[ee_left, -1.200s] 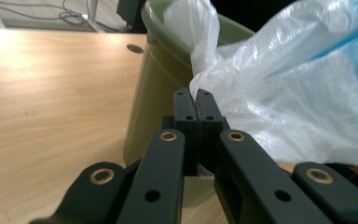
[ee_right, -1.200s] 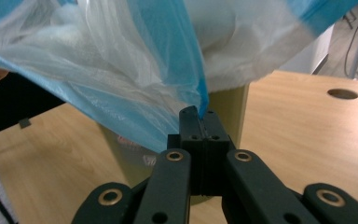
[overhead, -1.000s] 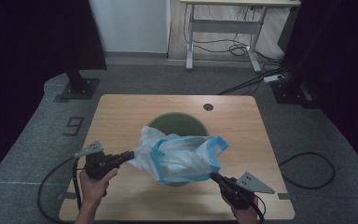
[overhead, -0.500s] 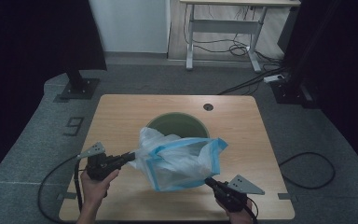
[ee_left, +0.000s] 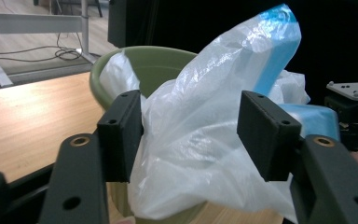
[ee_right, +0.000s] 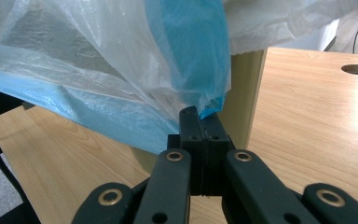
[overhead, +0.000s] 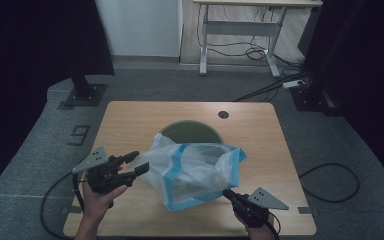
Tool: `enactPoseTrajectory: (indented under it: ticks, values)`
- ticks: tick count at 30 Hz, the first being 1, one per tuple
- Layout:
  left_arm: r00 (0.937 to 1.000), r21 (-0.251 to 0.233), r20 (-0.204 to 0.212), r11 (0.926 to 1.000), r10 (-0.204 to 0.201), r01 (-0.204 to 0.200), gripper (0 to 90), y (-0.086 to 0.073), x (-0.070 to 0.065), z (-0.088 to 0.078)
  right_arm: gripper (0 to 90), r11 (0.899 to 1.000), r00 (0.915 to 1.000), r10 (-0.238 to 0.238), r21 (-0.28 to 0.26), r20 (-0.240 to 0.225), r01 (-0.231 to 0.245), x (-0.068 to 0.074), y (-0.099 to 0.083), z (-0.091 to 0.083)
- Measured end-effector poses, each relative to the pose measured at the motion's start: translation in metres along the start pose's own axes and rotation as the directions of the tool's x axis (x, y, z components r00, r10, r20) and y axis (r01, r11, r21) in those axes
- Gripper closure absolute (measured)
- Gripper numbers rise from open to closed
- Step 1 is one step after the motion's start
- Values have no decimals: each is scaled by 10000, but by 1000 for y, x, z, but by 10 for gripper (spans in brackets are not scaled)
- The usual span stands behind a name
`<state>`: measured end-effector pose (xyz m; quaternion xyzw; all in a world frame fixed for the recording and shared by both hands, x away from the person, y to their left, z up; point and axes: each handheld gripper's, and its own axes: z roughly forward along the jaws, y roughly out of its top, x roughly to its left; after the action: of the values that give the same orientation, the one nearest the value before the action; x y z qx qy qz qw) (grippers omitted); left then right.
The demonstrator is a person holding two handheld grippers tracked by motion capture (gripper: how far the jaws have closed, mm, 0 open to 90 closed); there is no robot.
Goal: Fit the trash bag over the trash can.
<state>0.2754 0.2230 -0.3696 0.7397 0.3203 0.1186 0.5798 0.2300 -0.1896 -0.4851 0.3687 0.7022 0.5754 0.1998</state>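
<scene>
Pale wood-grain table (overhead: 130, 125): crinkly translucent blue-edged bag (overhead: 200, 172) pinched by right gripper (overhead: 228, 195), left gripper (overhead: 135, 165) just spread

The plastic bag (overhead: 195, 172) drapes over the green bin (overhead: 190, 132), blocking its mouth; bare table (overhead: 260, 130) lies around.

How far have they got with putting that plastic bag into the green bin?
Partly done: the clear plastic bag with the blue rim hangs partly inside the round green bin. In hand: the right tongs pinch its blue edge; the left tongs, jaws just opened, straddle it without gripping. Left: stretching the rim around the bin.
</scene>
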Motion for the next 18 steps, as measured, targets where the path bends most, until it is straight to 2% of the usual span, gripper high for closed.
enactPoseTrajectory:
  ticks: [5,11,18]
  values:
    - [9996,434,47,9987,272,-273,370,14,1,14,889,10000,10000,17,6,33,-17,-1,0,0]
    - [9997,377,114,9991,208,-212,368,27,4,18,890,9999,9999,-111,-17,47,111,0,1,0]
    - [9992,377,86,9986,378,-381,361,38,7,18,889,9996,9996,-274,-26,-18,274,4,3,1]
